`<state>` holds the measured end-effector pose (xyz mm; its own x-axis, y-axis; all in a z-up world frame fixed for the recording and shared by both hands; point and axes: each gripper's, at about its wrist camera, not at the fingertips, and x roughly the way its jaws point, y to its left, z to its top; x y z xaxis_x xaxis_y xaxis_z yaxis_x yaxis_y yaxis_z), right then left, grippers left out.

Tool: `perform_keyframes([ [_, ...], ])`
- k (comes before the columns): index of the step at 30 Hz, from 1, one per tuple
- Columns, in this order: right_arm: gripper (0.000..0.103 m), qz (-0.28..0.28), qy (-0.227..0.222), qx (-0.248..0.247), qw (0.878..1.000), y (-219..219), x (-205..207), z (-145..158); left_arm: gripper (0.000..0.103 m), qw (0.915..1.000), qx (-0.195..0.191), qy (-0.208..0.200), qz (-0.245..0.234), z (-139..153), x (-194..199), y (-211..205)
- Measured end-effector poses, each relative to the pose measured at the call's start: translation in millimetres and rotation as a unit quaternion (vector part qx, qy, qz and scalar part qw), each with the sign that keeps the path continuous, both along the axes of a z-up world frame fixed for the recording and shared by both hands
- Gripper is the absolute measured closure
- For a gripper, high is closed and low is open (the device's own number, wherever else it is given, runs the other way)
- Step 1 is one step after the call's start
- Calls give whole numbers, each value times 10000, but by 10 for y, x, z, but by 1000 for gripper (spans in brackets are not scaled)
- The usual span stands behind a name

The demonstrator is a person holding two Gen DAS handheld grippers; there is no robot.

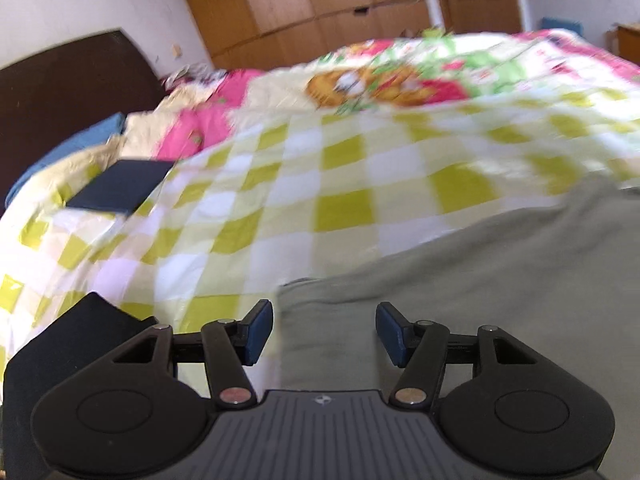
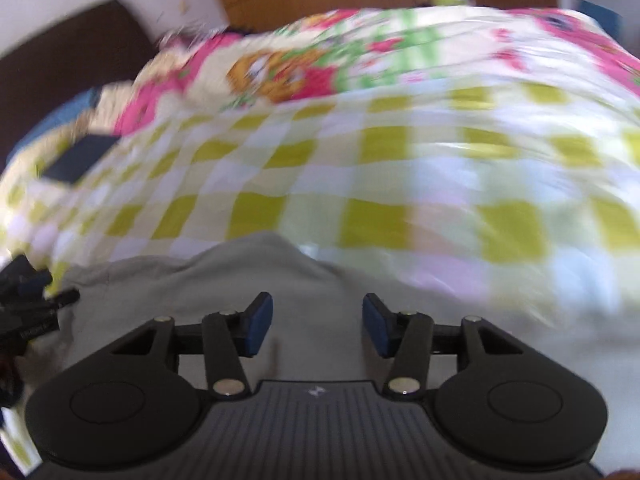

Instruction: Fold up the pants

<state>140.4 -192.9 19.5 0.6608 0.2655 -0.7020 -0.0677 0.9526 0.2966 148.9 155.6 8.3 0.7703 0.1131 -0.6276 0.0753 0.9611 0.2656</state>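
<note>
Grey-green pants (image 1: 460,276) lie spread on a bed with a yellow-and-white checked quilt (image 1: 320,184). In the left wrist view the cloth fills the lower right, and its left edge runs just inside my left gripper (image 1: 322,334). That gripper is open above the cloth, with nothing between its blue pads. In the right wrist view the pants (image 2: 224,280) look pale grey, and a rounded edge of them rises ahead of my right gripper (image 2: 318,330). The right gripper stands open over the fabric with its pads clear of it. The left gripper (image 2: 28,312) shows at that view's left edge.
A dark flat rectangular object (image 1: 120,190) lies on the quilt at the far left, near a dark headboard (image 1: 68,88). A pink and cartoon-printed cover (image 1: 380,80) lies across the far side of the bed. Wooden wardrobes (image 1: 320,0) stand behind. A black item (image 1: 80,328) sits beside the left gripper.
</note>
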Motion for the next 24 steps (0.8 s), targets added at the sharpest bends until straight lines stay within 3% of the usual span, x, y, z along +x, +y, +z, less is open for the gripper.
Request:
perform_keyframes([
  [5,50,-1436,27,196,9894,-1006,-805,47,32,9969,-439,-12,-648,121,-365,-626],
  [12,45,-3139,-360,595,9469,-2211,-1685,9,32,9876,-469,394,-1444,2,-501,-1667],
  [17,44,-3503,-702,1136,9271,-2675,-1748,-181,32,9816,-237,663,-1776,-28,-544,-2156],
  [21,38,-3626,-869,1415,9170,-2898,-1556,-364,32,9786,-27,746,-1918,-16,-566,-2393],
  [24,39,-3665,-962,1566,9121,-3038,-1415,-495,32,9767,63,740,-2011,7,-583,-2535],
])
